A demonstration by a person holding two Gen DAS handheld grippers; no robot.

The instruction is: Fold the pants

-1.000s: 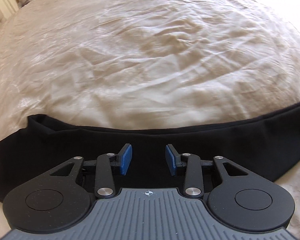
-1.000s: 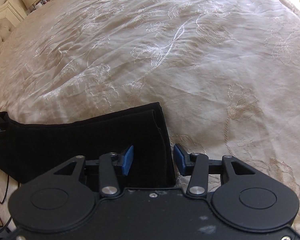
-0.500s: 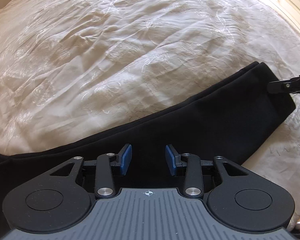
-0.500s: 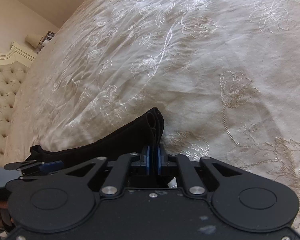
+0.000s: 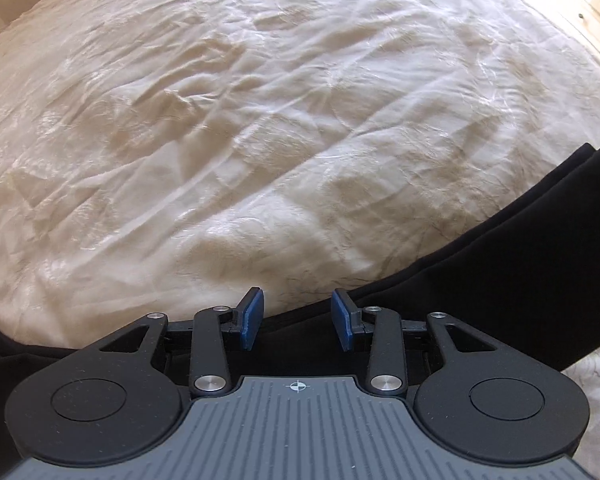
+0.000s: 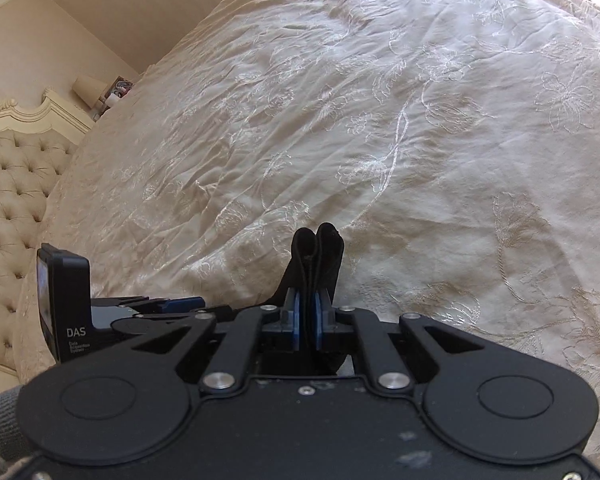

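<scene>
Left wrist view, gripper: we see the left gripper [image 5: 297, 318] with its blue pads [image 5: 252, 318] spread apart and nothing between them.
Left wrist view, garment: the black pants [image 5: 500, 276] lie as a long band on the cream bedspread [image 5: 260, 120], passing under the fingers and running up and away to the right of the gripper; a shorter dark stretch shows at its lower left.
Left wrist view, long axis: we judge it runs crosswise to the fingers, rising to the right, so the far end lies well to this gripper's right.
Right wrist view, gripper: the right gripper [image 6: 307, 322] is closed on a bunched end of the pants [image 6: 318, 252], which stands up ahead of the pads in two rounded folds.
Right wrist view, neighbour: the left gripper [image 6: 168, 304] lies just to the left, fingers pointing rightward, above the embroidered bedspread [image 6: 420, 120].
Deciding relation: we judge the right gripper holds the end to be carried along the long axis toward the left side; the left gripper is nearer the middle, where the fold would fall.
</scene>
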